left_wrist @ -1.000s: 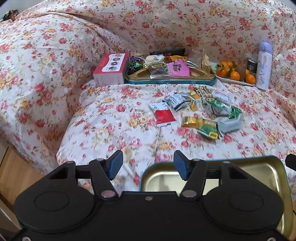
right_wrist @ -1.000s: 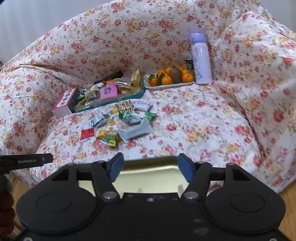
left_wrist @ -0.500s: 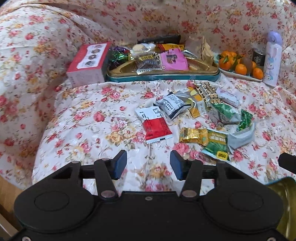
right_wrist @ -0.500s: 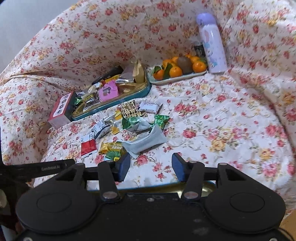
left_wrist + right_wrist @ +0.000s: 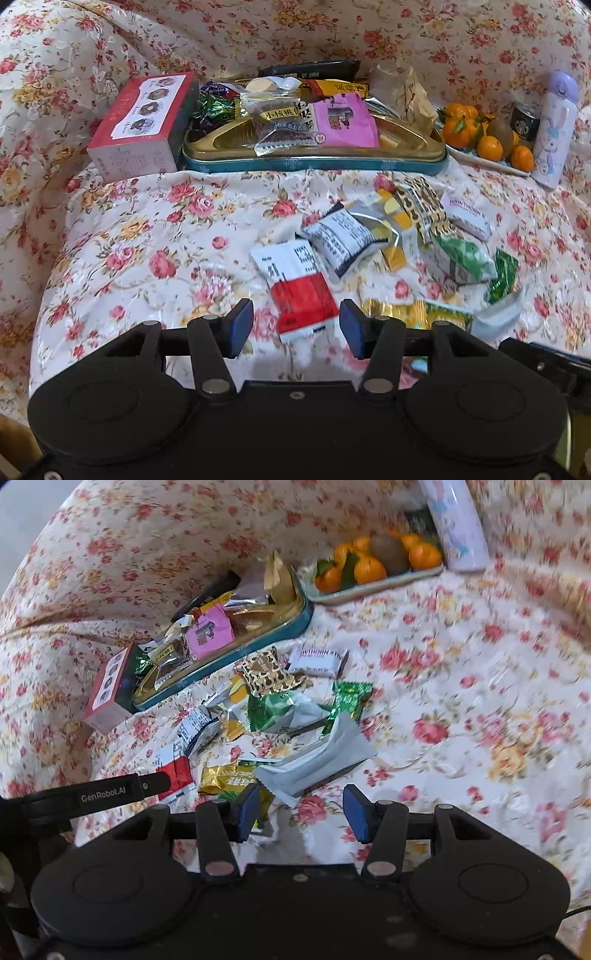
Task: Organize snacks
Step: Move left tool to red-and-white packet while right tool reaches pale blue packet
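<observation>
Closer now: red-white packet (image 5: 299, 288) between left gripper (image 5: 296, 329)

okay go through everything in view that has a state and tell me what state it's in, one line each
Left tongs: open, empty, red-and-white packet in line between the tips.
Right tongs: open, empty, above the loose packets.
Tin tray: lidless, heaped with snacks.
Red box: closed, lying flat.
Bottle: capped, upright.
Fruit plate: full.
Grey packet: sealed, lying flat.

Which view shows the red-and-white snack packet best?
The left wrist view: the red-and-white snack packet lies nearly whole and sharp just ahead of that claw. In the right wrist view it sits small at the left, partly hidden behind a black bar.
</observation>
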The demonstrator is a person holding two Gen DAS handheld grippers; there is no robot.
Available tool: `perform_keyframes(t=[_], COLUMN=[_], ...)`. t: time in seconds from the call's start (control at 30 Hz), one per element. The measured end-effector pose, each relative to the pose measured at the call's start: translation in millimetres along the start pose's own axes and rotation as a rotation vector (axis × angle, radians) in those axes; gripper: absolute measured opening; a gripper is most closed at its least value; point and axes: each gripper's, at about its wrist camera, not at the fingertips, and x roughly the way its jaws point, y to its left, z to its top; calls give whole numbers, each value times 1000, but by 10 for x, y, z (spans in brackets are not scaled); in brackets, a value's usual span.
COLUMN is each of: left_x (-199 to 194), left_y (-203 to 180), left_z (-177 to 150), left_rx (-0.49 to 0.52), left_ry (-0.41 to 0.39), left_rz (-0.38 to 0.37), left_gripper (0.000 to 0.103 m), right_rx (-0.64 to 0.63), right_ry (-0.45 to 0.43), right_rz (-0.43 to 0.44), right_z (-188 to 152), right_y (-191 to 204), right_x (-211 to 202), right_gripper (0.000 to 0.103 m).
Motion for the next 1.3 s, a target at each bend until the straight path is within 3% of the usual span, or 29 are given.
perform_keyframes(t=[0.23,0.53,0.93,1.3], left_x=[110,156,341,458], left_y=[49,58,84,-32], left_z=[51,84,122,135], left_rx=[-11,-14,-54,-16], left_ry=[21,30,62,53], left_rz=[-8,-16,-11,52], left_gripper=[57,57,59,66], right_rx=[120,40,2,62], right_ry=[45,1,13,20], right_rz=[20,-39,-59,-30], right_z=[135,259,349,378], right_y=[-77,44,48,-22], right_x=[273,421,531,532], right_gripper=[54,54,53,53])
